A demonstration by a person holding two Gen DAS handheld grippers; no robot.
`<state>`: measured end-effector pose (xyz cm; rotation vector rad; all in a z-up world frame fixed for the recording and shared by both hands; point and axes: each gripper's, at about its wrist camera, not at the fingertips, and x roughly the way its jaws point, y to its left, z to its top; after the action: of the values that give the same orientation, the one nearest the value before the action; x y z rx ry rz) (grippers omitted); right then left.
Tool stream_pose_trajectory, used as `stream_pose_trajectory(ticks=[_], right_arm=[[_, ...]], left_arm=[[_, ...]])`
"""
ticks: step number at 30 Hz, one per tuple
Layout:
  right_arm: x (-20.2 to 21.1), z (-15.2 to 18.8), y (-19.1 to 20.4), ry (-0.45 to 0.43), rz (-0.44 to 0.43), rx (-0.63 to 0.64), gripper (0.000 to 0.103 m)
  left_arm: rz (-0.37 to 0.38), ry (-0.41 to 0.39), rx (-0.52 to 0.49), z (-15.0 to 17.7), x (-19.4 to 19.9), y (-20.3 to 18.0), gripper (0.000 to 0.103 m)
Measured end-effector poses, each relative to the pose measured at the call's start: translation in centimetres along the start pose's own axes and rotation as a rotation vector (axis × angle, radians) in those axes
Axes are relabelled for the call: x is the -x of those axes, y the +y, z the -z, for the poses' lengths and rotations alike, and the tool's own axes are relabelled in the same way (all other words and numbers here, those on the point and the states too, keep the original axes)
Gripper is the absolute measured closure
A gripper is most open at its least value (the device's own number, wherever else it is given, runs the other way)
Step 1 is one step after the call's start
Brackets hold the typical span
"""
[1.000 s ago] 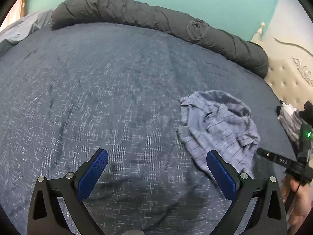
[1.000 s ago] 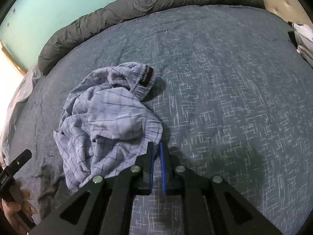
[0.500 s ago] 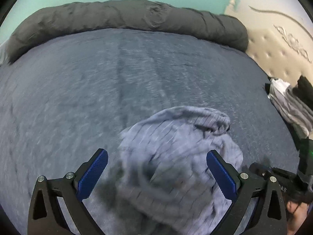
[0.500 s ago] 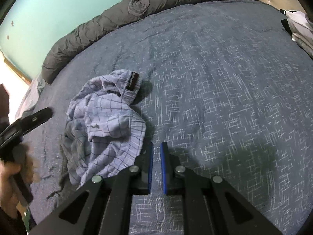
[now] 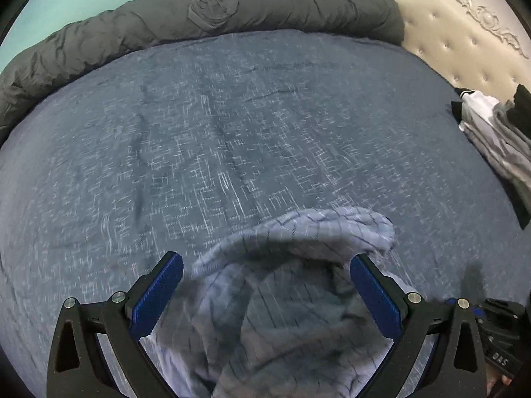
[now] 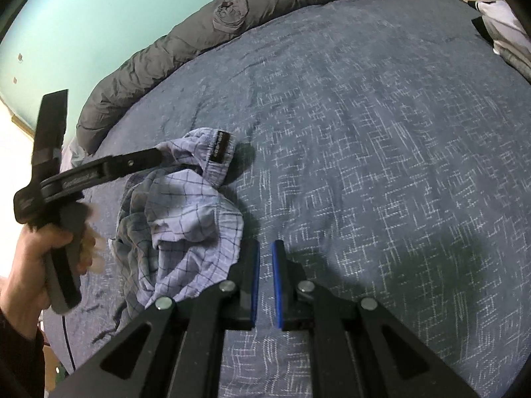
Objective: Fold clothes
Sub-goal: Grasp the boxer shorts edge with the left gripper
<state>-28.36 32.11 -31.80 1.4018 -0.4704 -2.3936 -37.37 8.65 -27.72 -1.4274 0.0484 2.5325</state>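
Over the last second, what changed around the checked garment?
The left gripper swung across the bed until its open jaws straddle the crumpled checked garment, not yet gripping. The right gripper stayed shut and empty beside the garment, which lies unmoved on the blue bedspread.

shorts [image 6: 186, 219]: thin, soft checked cloth, crumpled
bedspread [image 5: 232, 132]: matt, rough woven cloth
headboard [image 5: 464, 39]: smooth tufted padding

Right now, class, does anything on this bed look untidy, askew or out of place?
Yes: the pale blue checked garment lies crumpled in a heap on the dark blue flecked bedspread, its waistband twisted up at the far end. The open left gripper hangs over it.
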Motion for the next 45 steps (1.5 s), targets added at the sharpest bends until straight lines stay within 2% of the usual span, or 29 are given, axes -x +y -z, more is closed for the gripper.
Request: stream_pose_trajectory(ticks=[3, 11, 16, 25, 29, 33, 35, 37, 40, 42, 43, 45], right_arm=[[-0.1, -0.1, -0.3, 0.002, -0.011, -0.007, 0.096], [-0.1, -0.3, -0.4, -0.006, -0.027, -0.021, 0.096], [-0.3, -0.4, -0.6, -0.004, -0.029, -0.031, 0.096], [-0.6, -0.5, -0.7, -0.001, -0.046, -0.036, 0.096], [-0.5, -0.5, -0.7, -0.002, -0.052, -0.041, 0.096], [-0.5, -0.6, -0.8, -0.003, -0.054, -0.047, 0.096], [-0.5, -0.6, -0.8, -0.004, -0.056, -0.048, 0.096], [-0.6, -0.7, -0.7, -0.004, -0.059, -0.049, 0.096], [-0.8, -0.8, -0.5, 0.0, -0.066, -0.048, 0.096], [-0.8, -0.7, -0.2, 0.0, -0.072, -0.046, 0.096], [-0.9, -0.7, 0.0, 0.001, -0.074, -0.045, 0.096], [-1.0, -0.6, 0.4, 0.003, -0.082, -0.039, 0.095]], left_arm=[[0.002, -0.007, -0.001, -0.4, -0.2, 0.3, 0.001], [0.023, 0.051, 0.036, -0.6, -2.6, 1.6, 0.002], [0.045, 0.065, 0.066, -0.3, -3.3, 2.4, 0.013], [0.043, 0.087, 0.071, 0.6, -4.1, 2.6, 0.013], [0.06, 0.123, 0.111, 1.3, -4.9, 3.3, 0.013], [0.054, 0.111, 0.099, 1.3, -4.5, 3.3, 0.014], [0.069, 0.11, 0.097, 1.5, -4.2, 3.3, 0.024], [0.088, 0.107, 0.09, 1.8, -3.8, 3.2, 0.05], [0.115, 0.085, 0.08, 2.7, -2.6, 3.0, 0.069], [0.137, 0.073, 0.09, 3.4, -1.6, 3.2, 0.075], [0.144, 0.065, 0.095, 3.7, -1.0, 3.4, 0.082], [0.149, 0.048, 0.099, 4.3, 0.2, 3.7, 0.091]])
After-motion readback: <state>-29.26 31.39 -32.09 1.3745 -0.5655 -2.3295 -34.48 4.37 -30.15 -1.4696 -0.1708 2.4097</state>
